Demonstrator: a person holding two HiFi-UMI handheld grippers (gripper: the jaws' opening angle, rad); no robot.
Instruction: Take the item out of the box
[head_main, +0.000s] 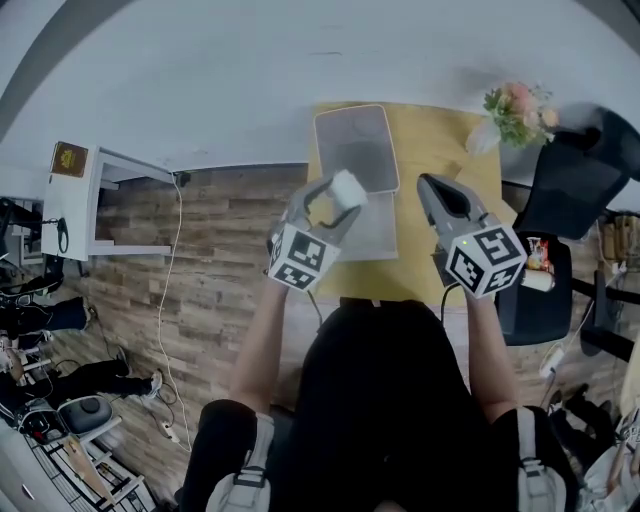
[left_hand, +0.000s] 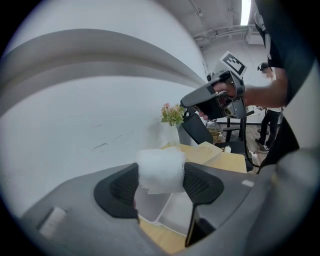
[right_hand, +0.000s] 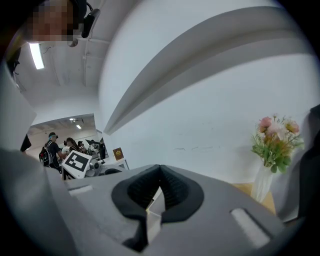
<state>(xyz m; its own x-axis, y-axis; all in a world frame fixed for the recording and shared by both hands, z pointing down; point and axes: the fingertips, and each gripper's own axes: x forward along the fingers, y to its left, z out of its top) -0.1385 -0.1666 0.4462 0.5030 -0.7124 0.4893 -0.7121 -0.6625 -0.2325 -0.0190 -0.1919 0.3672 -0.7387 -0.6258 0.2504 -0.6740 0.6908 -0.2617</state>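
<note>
Head view: the left gripper (head_main: 338, 197) clamps a soft, white, foam-wrapped item (head_main: 349, 187) between its fingertips, over the pale rectangular plastic box (head_main: 357, 140) on the yellow table (head_main: 440, 135). The right gripper (head_main: 428, 186) alongside is pinched closed.
Left gripper view: ribbed black pads (left_hand: 120, 187) press the fuzzy item's sides, with the box below them.
Right gripper view: its pads touch each other, and flowers (right_hand: 275, 137) stand to their right.

Bright, even indoor light; the fisheye views bend and darken at their edges.
</note>
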